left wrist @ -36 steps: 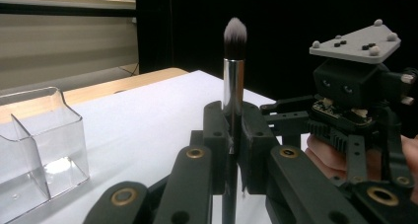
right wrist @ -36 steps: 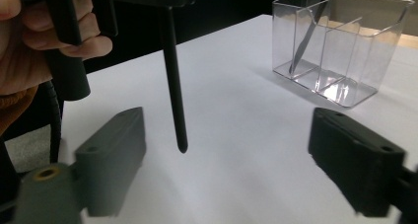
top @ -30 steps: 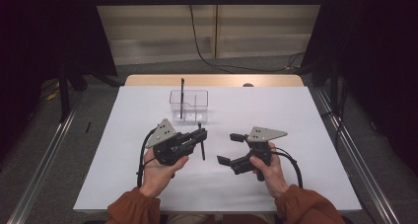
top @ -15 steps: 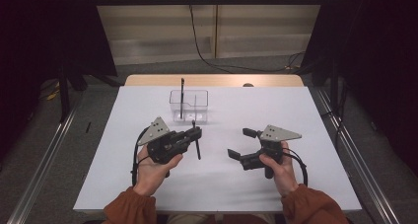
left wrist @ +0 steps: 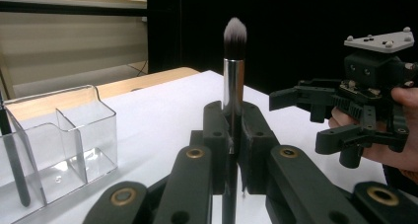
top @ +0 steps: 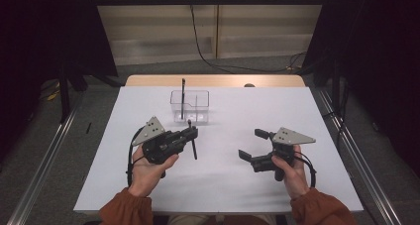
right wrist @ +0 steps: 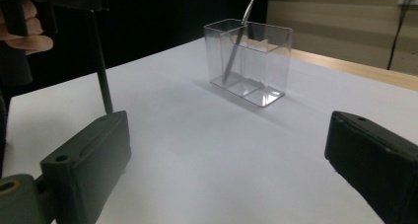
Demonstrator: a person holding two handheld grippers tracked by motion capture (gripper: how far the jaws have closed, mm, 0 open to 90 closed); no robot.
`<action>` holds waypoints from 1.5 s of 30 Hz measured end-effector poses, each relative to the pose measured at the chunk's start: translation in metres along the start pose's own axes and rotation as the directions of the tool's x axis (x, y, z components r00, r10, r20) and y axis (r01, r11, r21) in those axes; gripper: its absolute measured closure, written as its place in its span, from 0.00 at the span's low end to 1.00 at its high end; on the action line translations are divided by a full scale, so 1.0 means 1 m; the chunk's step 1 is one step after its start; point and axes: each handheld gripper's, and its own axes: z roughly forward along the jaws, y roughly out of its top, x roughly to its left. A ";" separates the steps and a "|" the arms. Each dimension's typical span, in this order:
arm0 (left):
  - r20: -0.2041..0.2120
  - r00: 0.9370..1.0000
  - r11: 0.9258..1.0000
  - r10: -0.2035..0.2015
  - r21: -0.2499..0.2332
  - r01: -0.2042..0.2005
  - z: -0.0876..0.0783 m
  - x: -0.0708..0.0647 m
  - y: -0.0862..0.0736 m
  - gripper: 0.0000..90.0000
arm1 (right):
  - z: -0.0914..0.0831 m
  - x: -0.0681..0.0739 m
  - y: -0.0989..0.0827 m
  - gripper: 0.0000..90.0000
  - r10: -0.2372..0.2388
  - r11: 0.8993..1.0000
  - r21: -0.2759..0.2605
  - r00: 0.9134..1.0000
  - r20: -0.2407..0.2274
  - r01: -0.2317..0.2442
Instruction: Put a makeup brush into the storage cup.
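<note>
My left gripper [top: 191, 134] is shut on a makeup brush [top: 194, 148] and holds it above the white table, in front of a clear divided box [top: 189, 106]. In the left gripper view the brush [left wrist: 233, 81] stands upright between the jaws [left wrist: 231, 131], with its silver ferrule and pale bristles on top. A thin dark stick [top: 183, 96] leans in the box's left compartment. My right gripper [top: 251, 144] hovers at the right, open, with nothing between its jaws [right wrist: 229, 145]. The left gripper view shows it [left wrist: 315, 120] facing the brush.
The white table top [top: 307, 116] has a wooden strip [top: 213, 80] along its far edge. Metal rails [top: 44, 160] run along both sides on the floor. A black cable [top: 198, 41] hangs behind the table.
My right gripper has moved to the right, away from the brush, still open. My left gripper has shifted slightly left with the brush still in it.
</note>
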 end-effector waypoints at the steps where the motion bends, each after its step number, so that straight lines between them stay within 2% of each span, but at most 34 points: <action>1: -0.001 1.000 1.000 0.002 -0.003 -0.002 0.000 0.001 0.000 0.93 | -0.002 -0.001 -0.002 0.02 0.005 1.000 -0.004 1.000 0.009 -0.005; 8: -0.028 1.000 1.000 0.004 -0.008 -0.004 -0.008 0.008 0.005 0.93 | -0.023 -0.008 -0.011 0.02 0.005 1.000 -0.018 0.998 0.070 -0.003; 11: -0.044 0.999 1.000 0.008 -0.008 -0.008 -0.012 0.012 0.007 0.93 | -0.034 -0.013 -0.014 0.00 0.020 0.999 -0.034 0.992 0.122 -0.016; 15: -0.059 0.998 1.000 0.006 -0.014 -0.007 -0.017 0.017 0.011 0.93 | -0.045 -0.018 -0.018 0.00 0.034 0.999 -0.040 0.986 0.162 -0.028; 18: -0.060 0.998 1.000 -0.008 -0.021 0.006 -0.020 0.021 0.012 0.93 | -0.052 -0.020 -0.022 0.00 0.033 0.999 -0.032 0.985 0.172 -0.028; 22: -0.076 0.997 1.000 -0.006 -0.015 0.004 -0.022 0.025 0.014 0.93 | -0.062 -0.024 -0.026 0.00 0.015 1.000 -0.006 0.981 0.192 -0.014; 24: -0.083 0.997 1.000 -0.003 -0.018 0.002 -0.023 0.027 0.016 0.93 | -0.068 -0.024 -0.027 0.00 0.016 1.000 -0.005 0.981 0.194 -0.015; 29: -0.096 0.995 1.000 0.007 -0.016 -0.009 -0.026 0.032 0.020 0.93 | -0.081 -0.025 -0.034 0.00 0.014 1.000 -0.024 0.972 0.235 -0.008; 33: -0.106 0.994 1.000 0.014 -0.022 -0.016 -0.029 0.035 0.027 0.93 | -0.082 -0.029 -0.038 0.00 0.032 0.999 -0.026 0.965 0.260 -0.026; 39: -0.122 0.992 0.999 0.009 -0.032 -0.013 -0.029 0.043 0.032 0.93 | -0.084 -0.027 -0.037 0.00 0.045 0.997 -0.078 0.959 0.279 -0.024; 45: -0.128 0.992 0.999 0.009 -0.031 -0.013 -0.027 0.047 0.034 0.93 | -0.082 -0.026 -0.036 0.00 0.041 0.996 -0.087 0.960 0.276 -0.017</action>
